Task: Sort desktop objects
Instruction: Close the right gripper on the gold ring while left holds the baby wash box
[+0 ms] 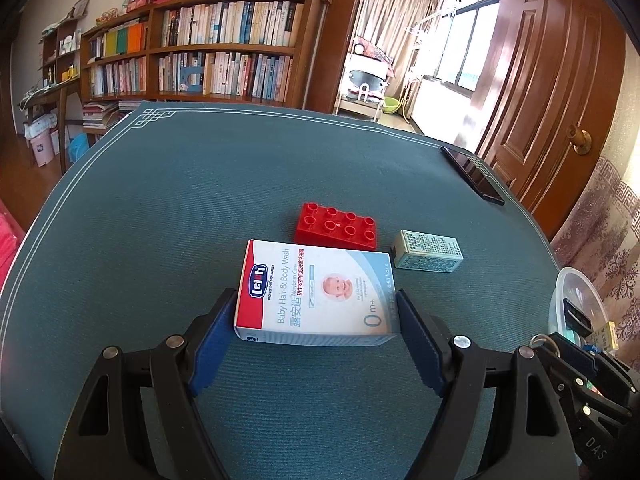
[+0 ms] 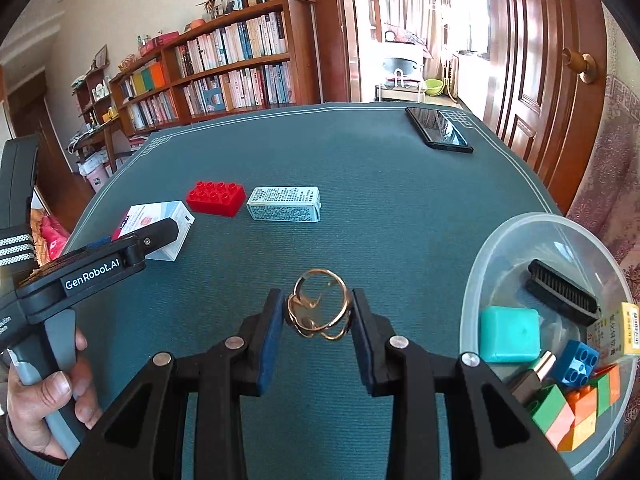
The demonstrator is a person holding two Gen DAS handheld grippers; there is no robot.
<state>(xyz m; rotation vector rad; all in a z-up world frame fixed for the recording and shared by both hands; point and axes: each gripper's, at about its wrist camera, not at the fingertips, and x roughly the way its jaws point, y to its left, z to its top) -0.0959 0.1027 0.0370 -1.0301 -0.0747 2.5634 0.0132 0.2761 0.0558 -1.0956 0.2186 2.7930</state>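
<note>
The sorting was, by my judgement, about half done. The clear bowl [image 2: 480,276] at the near right of the desk [image 2: 360,184] already held a teal block [image 2: 510,334], a black comb [image 2: 562,294], a blue brick [image 2: 580,362] and several orange and green bricks [image 2: 568,420].

Still outside it were the red brick [image 1: 337,226], the small grey box [image 1: 427,250], the white box [image 1: 316,294] and the gold wire ring [image 2: 320,308]. A black phone [image 2: 439,130] lay at the far right (perhaps it was not part of the job).

The right claw [image 2: 318,312] was clamped on the ring, which hung above the desk, just left of the bowl. The ring is a round tangle, so it had no clear long axis.

The left claw [image 1: 316,316] was clamped on the short ends of the white box; its long axis ran left to right across the fingers.
</note>
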